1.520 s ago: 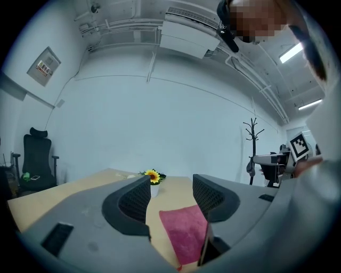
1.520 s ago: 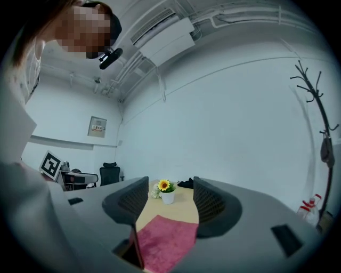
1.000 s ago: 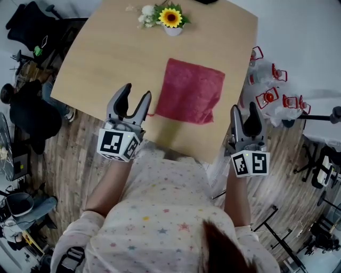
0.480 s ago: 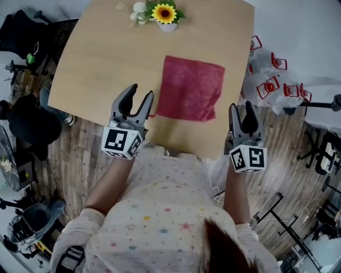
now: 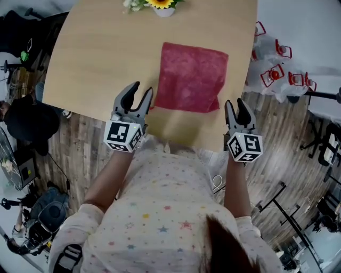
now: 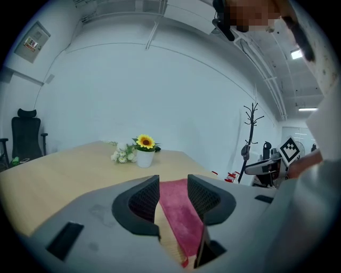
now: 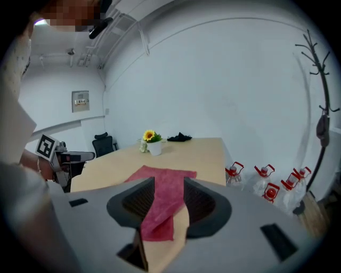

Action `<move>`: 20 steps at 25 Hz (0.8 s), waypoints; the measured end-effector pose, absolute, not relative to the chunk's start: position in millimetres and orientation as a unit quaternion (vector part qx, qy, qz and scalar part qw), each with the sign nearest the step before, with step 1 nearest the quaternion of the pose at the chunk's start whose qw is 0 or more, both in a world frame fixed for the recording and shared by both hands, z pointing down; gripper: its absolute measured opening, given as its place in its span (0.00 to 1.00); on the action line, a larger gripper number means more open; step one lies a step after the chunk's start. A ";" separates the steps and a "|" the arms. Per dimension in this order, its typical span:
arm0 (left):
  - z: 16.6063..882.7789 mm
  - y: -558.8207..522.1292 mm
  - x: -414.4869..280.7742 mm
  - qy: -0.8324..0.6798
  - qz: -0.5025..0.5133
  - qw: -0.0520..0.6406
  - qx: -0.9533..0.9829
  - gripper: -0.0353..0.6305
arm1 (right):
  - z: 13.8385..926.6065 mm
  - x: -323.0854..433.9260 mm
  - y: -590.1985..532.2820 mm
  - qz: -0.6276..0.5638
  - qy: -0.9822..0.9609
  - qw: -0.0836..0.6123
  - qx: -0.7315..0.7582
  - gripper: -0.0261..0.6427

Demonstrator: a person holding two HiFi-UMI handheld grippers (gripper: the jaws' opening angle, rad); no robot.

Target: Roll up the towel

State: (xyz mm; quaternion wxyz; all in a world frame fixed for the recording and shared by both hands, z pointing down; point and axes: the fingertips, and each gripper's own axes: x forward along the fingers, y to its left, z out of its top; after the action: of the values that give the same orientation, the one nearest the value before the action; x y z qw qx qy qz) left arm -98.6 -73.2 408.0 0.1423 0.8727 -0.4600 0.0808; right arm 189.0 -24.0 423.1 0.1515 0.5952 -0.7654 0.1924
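Observation:
A crimson towel [image 5: 192, 77] lies spread flat on the light wooden table [image 5: 96, 64], its near right corner a little rumpled. My left gripper [image 5: 141, 91] hovers at the table's near edge, just left of the towel's near left corner. Its jaws have just been closing, still stand apart, and hold nothing. My right gripper [image 5: 235, 105] is open at the table's near right corner, beside the towel's near right corner. In the left gripper view the towel [image 6: 178, 213] shows beyond the left gripper [image 6: 173, 181]. The right gripper view shows the towel [image 7: 162, 200] beyond the right gripper [image 7: 169, 186].
A potted sunflower [image 5: 160, 5] stands at the table's far edge, with a black item [image 7: 178, 137] behind it. Water bottles with red handles [image 5: 274, 74] sit on the floor to the right. Office chairs [image 5: 26, 117] crowd the left side. A coat rack [image 6: 250, 133] stands by the wall.
Both grippers have dropped toward the table's near edge and tipped downward. The left jaws stand closer together than before. The towel has not moved on the table.

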 end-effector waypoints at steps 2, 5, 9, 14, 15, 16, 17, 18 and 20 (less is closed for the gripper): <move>421.1 -68.9 -95.7 -0.452 0.089 0.151 0.875 0.27 | 443.8 187.4 -20.7 0.211 -0.763 0.173 0.586 0.28; 440.1 -61.5 -91.3 -0.442 0.101 0.166 0.876 0.27 | 468.5 183.7 -17.2 0.231 -0.761 0.194 0.574 0.26; 461.7 -55.4 -86.1 -0.435 0.122 0.179 0.874 0.27 | 490.4 181.0 -16.5 0.252 -0.759 0.206 0.564 0.26; 483.8 -50.0 -82.6 -0.430 0.145 0.189 0.871 0.27 | 512.8 178.5 -13.4 0.269 -0.756 0.225 0.552 0.25; 487.9 -49.3 -82.7 -0.430 0.149 0.191 0.870 0.27 | 517.3 177.9 -12.7 0.272 -0.755 0.230 0.550 0.25; 491.7 -48.4 -83.0 -0.429 0.153 0.193 0.869 0.27 | 521.5 177.1 -11.9 0.274 -0.754 0.235 0.548 0.25; 495.2 -47.4 -83.1 -0.429 0.157 0.194 0.868 0.27 | 525.3 176.4 -11.0 0.277 -0.753 0.240 0.547 0.25; 498.4 -46.4 -83.0 -0.427 0.161 0.196 0.868 0.27 | 528.7 175.9 -10.0 0.279 -0.752 0.245 0.545 0.25; 504.6 -44.1 -81.9 -0.424 0.169 0.200 0.867 0.27 | 534.2 175.6 -8.2 0.282 -0.749 0.254 0.543 0.25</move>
State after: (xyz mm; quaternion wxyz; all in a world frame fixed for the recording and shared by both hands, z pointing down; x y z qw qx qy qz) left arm -81.9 -44.1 504.6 0.1998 0.8671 -0.4240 0.1687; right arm 175.6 -8.2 534.2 0.2537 0.5428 -0.7491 0.2824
